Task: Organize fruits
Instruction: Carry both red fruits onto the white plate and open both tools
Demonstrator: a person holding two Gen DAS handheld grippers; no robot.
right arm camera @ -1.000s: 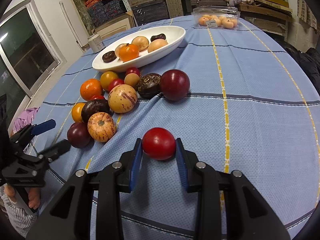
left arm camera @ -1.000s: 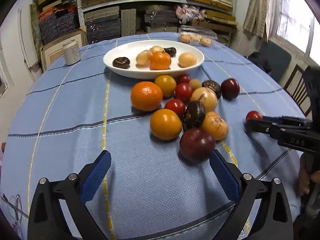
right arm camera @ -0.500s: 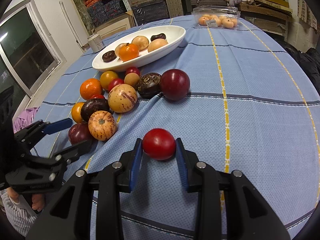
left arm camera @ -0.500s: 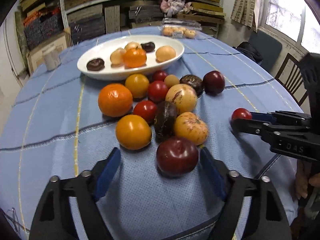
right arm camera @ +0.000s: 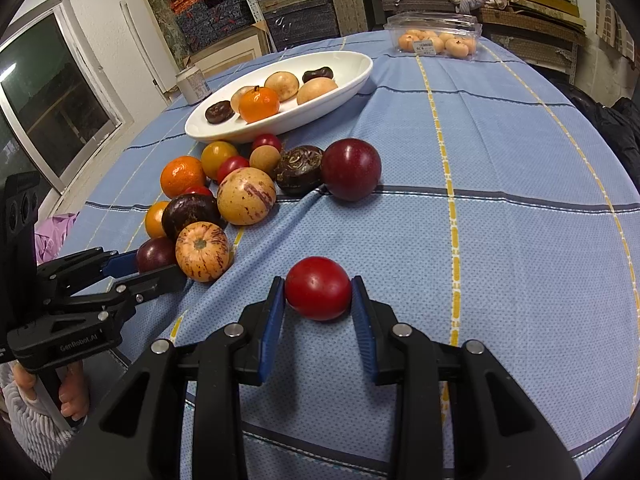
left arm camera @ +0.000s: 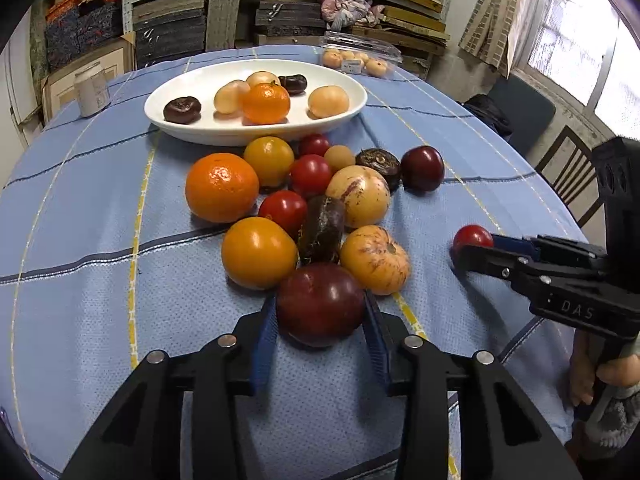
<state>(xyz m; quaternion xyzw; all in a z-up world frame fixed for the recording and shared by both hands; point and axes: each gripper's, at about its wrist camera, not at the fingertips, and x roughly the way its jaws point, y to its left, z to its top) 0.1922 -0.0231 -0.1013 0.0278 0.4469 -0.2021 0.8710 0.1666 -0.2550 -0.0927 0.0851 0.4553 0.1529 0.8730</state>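
Note:
A dark red plum (left arm camera: 320,304) lies on the blue tablecloth at the near edge of a fruit pile. My left gripper (left arm camera: 320,300) is closing around it, and both blue pads touch its sides. To the right, a small red tomato (right arm camera: 318,288) rests on the cloth with my right gripper (right arm camera: 318,284) shut on it. Beyond the pile stands a white oval dish (left arm camera: 200,132) holding an orange, pale round fruits and two dark ones. In the right wrist view the left gripper (right arm camera: 154,264) shows at the left with the plum (right arm camera: 154,254) between its fingers.
The pile (left arm camera: 304,200) holds oranges, yellow and red tomatoes, striped pepino melons and dark passion fruit. A tin can (left arm camera: 92,90) stands at the far left and a clear box of fruit (left arm camera: 360,60) at the far edge. A chair (left arm camera: 576,176) is right of the table.
My left gripper has moved forward to the dark red plum and its jaws have narrowed from wide open to touching it. The right gripper and its tomato have stayed still.

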